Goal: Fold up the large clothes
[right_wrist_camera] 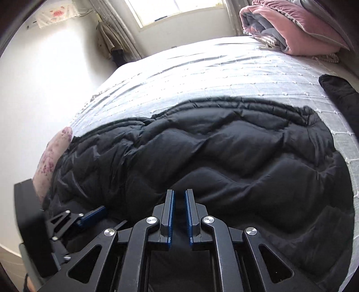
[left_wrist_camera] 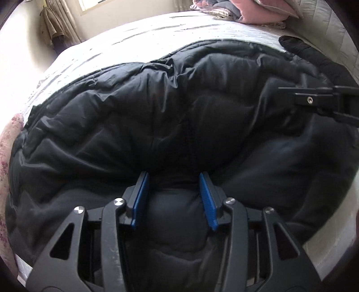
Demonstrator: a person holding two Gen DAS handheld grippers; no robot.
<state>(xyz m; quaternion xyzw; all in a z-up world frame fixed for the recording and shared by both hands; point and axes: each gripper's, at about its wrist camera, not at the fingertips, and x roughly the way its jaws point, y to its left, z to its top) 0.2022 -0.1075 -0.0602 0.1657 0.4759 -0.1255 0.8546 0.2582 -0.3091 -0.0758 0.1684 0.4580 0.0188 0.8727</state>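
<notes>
Your left gripper [left_wrist_camera: 174,179] gapes wide astride a fold of the puffy black quilted down coat [left_wrist_camera: 157,116], ready to pinch. Your right gripper [right_wrist_camera: 178,197] is nearly closed over the hem, holding nothing you can see.

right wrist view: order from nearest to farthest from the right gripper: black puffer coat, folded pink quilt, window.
From the right gripper:
1. Black puffer coat, spread on the bed right at the fingertips.
2. Folded pink quilt, far right end of the bed.
3. Window, in the wall beyond the bed, top centre.
</notes>
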